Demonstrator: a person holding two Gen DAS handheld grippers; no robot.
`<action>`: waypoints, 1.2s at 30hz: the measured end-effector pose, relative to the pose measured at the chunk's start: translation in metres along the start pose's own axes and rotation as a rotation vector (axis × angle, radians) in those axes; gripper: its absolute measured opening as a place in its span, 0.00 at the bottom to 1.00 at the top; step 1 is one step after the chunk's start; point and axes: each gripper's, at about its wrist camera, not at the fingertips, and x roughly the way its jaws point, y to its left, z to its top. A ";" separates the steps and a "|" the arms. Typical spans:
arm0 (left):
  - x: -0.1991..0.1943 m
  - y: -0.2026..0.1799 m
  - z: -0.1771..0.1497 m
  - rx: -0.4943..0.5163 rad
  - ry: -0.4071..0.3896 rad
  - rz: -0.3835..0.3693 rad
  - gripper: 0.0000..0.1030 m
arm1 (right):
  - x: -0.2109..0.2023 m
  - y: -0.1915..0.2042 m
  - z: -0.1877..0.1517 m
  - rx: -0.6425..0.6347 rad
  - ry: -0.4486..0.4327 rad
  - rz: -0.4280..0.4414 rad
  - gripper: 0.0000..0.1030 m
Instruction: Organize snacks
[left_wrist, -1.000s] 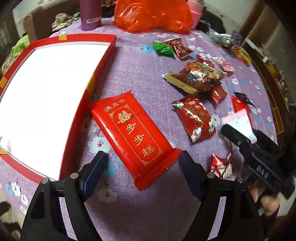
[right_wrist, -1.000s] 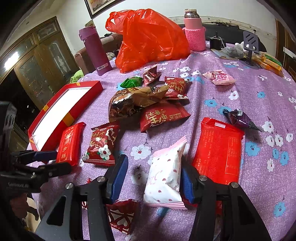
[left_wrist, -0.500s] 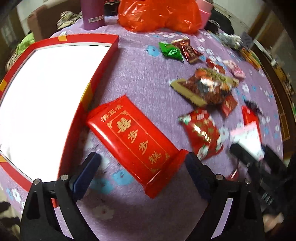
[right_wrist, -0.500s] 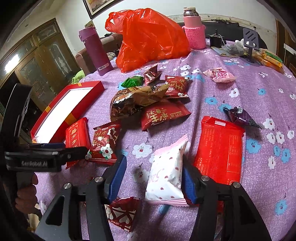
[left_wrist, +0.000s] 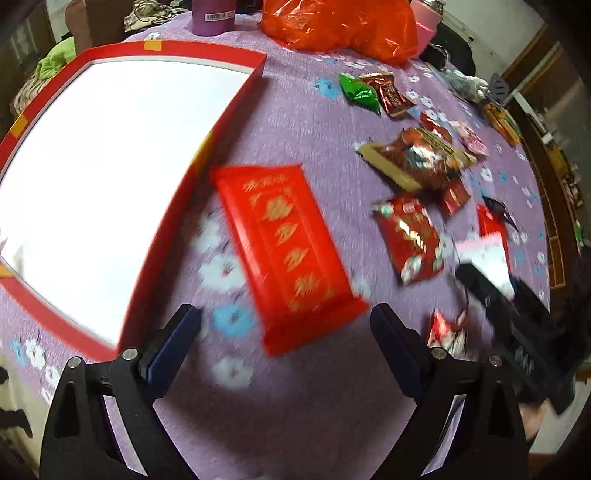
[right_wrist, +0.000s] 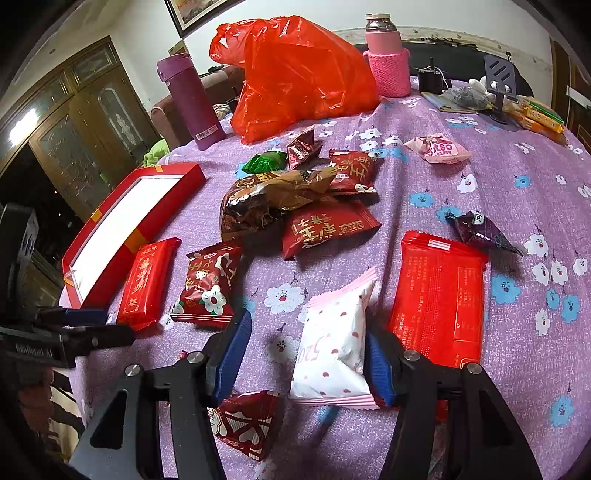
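Two hand-held grippers are in play. The left hand-held gripper (left_wrist: 284, 332) is spread wide, nothing clamped; the near end of the red cake bar (left_wrist: 284, 254) sits between its tips, apparently untouched. Over the last second this view has swung and pushed in: the bar was lying diagonally and is now seen closer to end-on, lined up with the gap. This is judged as an approach being squared up for a grasp, the bar probably bound for the red box (left_wrist: 236, 107) touching or just beside it on the left. The box's white floor shows nothing inside, so sorting is judged barely begun.

The right hand-held gripper (right_wrist: 306, 350) is held moderately wide around the white pouch (right_wrist: 332, 343), which lies on the surface (right_wrist: 424, 173); the right pad appears to touch it, the left stands apart. Little has changed here across the second, so no grip has been taken yet.

Further out, a flower packet (right_wrist: 208, 284), a flat red pack (right_wrist: 439, 295), a brown bag (right_wrist: 266, 199) and an orange bag (right_wrist: 295, 74) are spread about.

The left view is motion-blurred, so the bar's print is unreadable and contact cannot be confirmed. The box is cropped at the left edge, and a small red packet (right_wrist: 247, 421) is partly covered by the right gripper's finger.
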 end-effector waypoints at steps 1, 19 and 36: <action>0.003 -0.001 0.005 -0.034 0.004 -0.003 0.92 | 0.000 0.000 0.000 0.000 0.000 0.000 0.58; 0.009 0.003 0.021 0.108 -0.179 0.110 0.47 | 0.001 0.004 -0.001 -0.006 -0.017 -0.007 0.60; -0.019 -0.009 -0.033 0.357 -0.239 0.029 0.47 | -0.022 0.000 -0.007 -0.006 0.077 0.060 0.56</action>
